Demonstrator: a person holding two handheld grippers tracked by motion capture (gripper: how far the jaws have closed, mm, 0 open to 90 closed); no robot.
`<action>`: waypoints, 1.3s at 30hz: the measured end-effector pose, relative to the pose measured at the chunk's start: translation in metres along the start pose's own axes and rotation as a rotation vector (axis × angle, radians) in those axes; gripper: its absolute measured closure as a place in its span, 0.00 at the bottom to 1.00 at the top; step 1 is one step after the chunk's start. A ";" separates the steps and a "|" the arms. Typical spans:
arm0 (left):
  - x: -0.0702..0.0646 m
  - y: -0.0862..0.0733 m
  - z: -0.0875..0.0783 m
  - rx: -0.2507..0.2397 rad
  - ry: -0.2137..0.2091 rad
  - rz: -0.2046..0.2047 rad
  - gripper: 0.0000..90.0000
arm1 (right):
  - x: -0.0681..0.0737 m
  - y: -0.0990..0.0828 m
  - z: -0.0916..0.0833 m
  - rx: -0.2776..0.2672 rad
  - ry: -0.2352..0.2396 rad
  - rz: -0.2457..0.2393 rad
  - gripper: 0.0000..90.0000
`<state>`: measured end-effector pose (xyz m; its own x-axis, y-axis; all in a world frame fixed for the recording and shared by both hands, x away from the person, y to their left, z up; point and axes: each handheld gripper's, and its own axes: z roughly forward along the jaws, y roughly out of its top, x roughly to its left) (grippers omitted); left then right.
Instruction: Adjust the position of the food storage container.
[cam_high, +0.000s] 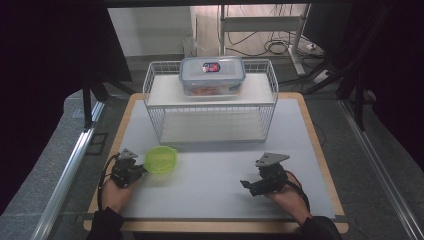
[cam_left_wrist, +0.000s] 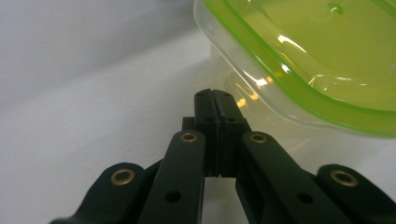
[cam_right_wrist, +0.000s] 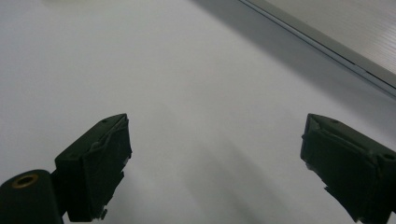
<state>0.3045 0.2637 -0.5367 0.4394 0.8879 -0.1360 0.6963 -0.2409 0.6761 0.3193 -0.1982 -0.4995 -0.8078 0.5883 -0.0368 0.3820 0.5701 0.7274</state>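
A small clear tub with a lime-green lid (cam_high: 161, 159) sits on the white mat at the front left. My left gripper (cam_high: 141, 169) lies just left of it, held low over the mat. In the left gripper view its jaws (cam_left_wrist: 215, 97) are pressed flat together with nothing between them, and the tips almost reach the rim of the green-lidded tub (cam_left_wrist: 308, 60). At the front right my right gripper (cam_high: 248, 185) points left, jaws spread. The right gripper view has its jaws (cam_right_wrist: 215, 135) wide apart over bare white mat.
A white wire rack (cam_high: 210, 102) with two shelves stands at the back middle of the table. On its top shelf rests a clear box with a blue-rimmed lid (cam_high: 212, 75) and orange contents. The wooden table edge (cam_high: 320, 145) runs along the right.
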 end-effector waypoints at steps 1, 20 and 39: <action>-0.002 0.001 0.001 0.004 -0.002 0.007 0.99 | 0.000 0.000 0.000 0.000 0.000 0.000 0.10; -0.047 0.021 0.023 0.028 -0.080 0.102 0.99 | 0.000 -0.001 0.001 0.010 0.001 0.004 0.10; -0.074 0.040 0.045 0.040 -0.106 0.181 0.99 | 0.000 -0.001 0.002 0.017 0.002 0.001 0.10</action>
<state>0.3253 0.1706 -0.5316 0.6152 0.7830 -0.0916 0.6215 -0.4102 0.6675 0.3196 -0.1972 -0.5018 -0.8086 0.5873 -0.0348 0.3900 0.5794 0.7156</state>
